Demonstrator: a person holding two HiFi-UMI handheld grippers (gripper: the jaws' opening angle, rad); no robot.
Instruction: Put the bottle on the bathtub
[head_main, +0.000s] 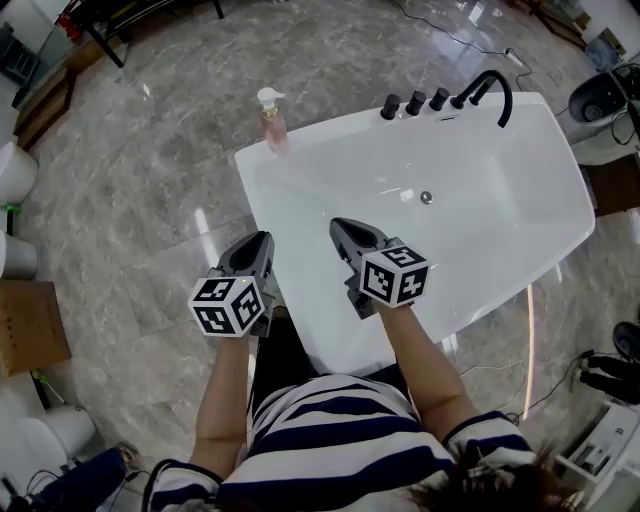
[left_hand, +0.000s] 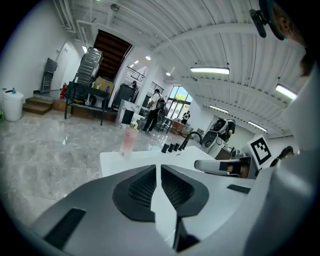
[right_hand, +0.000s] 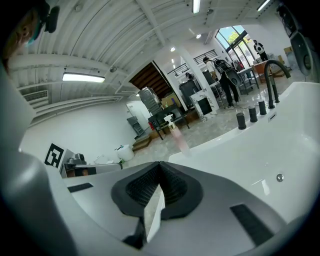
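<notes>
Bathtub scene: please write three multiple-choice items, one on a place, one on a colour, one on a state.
1. Where does the pump bottle stand?
A. on the bathtub rim's corner
B. on the floor
C. in a gripper
2. What colour is the faucet?
A. white
B. black
C. gold
3. How are the left gripper and right gripper?
A. both open
B. both shut, empty
C. one holds the bottle

1 A: it stands upright on the rim.
2 B: dark against the white bathtub.
3 B: each gripper view shows jaws together, nothing between.
</notes>
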